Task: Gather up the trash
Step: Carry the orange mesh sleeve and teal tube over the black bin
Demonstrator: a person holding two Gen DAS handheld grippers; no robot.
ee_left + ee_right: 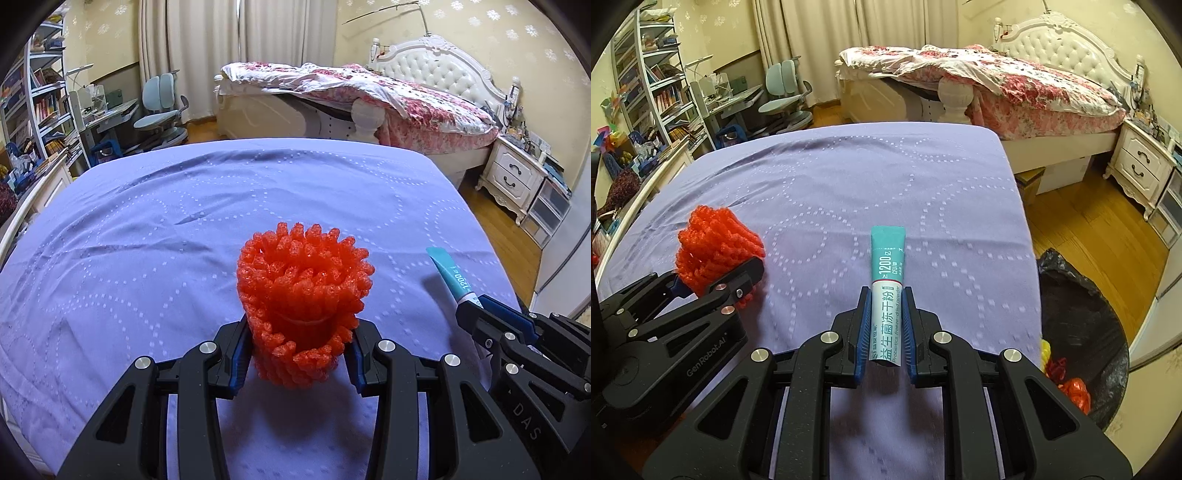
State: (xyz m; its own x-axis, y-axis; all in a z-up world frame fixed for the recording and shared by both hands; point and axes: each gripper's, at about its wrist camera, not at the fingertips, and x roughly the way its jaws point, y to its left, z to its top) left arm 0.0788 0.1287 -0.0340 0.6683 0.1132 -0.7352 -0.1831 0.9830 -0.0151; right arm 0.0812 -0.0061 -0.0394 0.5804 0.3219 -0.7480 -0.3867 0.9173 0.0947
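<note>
Both grippers were loaded above the bed: L gripper clamped the orange foam net, R gripper pinched the sachet. Best kept tight, carried right to the bin, released w/ each over the opening.

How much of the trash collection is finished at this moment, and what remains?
Done: some red and yellow trash already lies in the black-lined bin. In hand: the left gripper holds an orange foam fruit net, the right gripper a teal probiotic powder sachet. Left: dropping both into the bin; the purple sheet shows no other trash.
</note>
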